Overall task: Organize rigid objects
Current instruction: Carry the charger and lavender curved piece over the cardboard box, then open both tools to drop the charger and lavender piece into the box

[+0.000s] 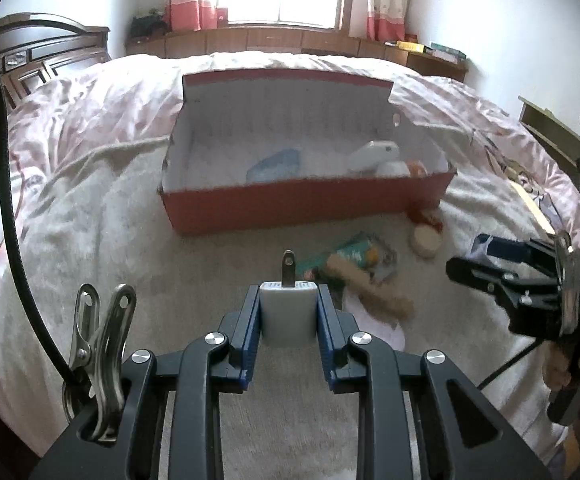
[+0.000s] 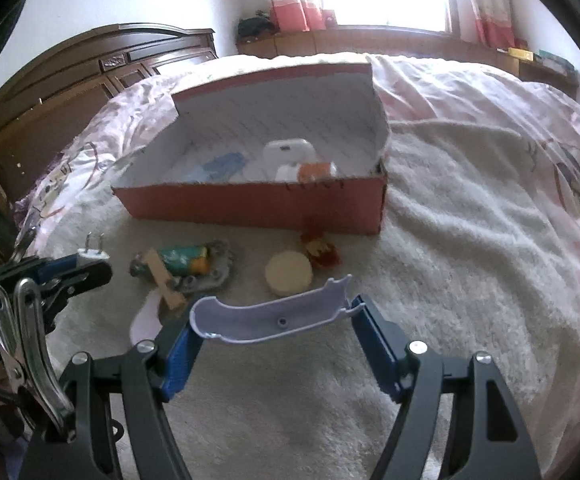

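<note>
Tilting downward, left tool [image 1: 288, 312] clenches a white plug [image 1: 288, 309]; right tool [image 2: 278, 334] grips a lilac shell [image 2: 270, 318].

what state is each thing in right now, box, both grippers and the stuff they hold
red cardboard box: open, lid flap standing up, several items inside
left gripper: shut on the charger
white plug-in charger: clamped, prongs pointing away
right gripper: pads on both ends of the shell
curved pale lilac plastic shell: held, hollow side up
round cream disc: loose on the blanket
green packet: lying on the blanket
</note>
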### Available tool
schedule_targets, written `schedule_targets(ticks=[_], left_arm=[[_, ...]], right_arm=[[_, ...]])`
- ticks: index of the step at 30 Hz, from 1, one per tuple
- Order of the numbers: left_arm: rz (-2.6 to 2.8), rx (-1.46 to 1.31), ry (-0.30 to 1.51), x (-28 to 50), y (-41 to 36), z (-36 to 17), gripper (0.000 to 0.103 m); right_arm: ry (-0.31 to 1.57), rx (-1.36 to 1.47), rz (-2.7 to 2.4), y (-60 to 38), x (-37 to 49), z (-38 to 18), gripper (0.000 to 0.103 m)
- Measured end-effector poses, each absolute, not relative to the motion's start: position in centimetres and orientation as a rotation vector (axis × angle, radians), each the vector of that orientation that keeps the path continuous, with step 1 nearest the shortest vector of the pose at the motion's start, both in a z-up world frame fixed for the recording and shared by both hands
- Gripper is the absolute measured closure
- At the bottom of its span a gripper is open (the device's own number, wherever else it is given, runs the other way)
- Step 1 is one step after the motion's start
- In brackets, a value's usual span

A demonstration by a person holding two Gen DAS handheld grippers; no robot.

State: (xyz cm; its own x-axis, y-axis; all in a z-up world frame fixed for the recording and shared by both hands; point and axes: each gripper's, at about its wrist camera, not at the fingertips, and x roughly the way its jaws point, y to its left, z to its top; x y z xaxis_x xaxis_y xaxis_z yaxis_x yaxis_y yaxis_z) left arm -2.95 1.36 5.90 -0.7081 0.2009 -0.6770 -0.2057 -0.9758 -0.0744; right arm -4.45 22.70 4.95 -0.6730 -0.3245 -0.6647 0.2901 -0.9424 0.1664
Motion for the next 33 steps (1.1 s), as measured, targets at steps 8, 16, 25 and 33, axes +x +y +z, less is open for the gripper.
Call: schedule_targets(ticks=[8, 16, 25, 33], left_arm=[[2.719, -1.012, 0.050, -6.3, 1.5, 7.9, 0.077], [2.722, -0.990, 0.042, -10.3, 1.5, 9.7, 0.077], [2.723, -0.999, 0.044, -14.9, 2.4, 10.2, 0.077], [2.713, -1.052, 0.007, -18.6, 2.5, 8.9, 0.077]], right_arm=[[-0.067, 1.000, -2.600, 21.4, -5.9, 7.1, 0.027], [-0.055, 0.970, -2.608, 20.2, -8.8, 9.1, 0.027], [-0.073, 0.956, -2.624, 19.4, -13.4, 10.6, 0.027], [-0.090, 1.001, -2.611, 19.4, -17.3, 9.9, 0.027]])
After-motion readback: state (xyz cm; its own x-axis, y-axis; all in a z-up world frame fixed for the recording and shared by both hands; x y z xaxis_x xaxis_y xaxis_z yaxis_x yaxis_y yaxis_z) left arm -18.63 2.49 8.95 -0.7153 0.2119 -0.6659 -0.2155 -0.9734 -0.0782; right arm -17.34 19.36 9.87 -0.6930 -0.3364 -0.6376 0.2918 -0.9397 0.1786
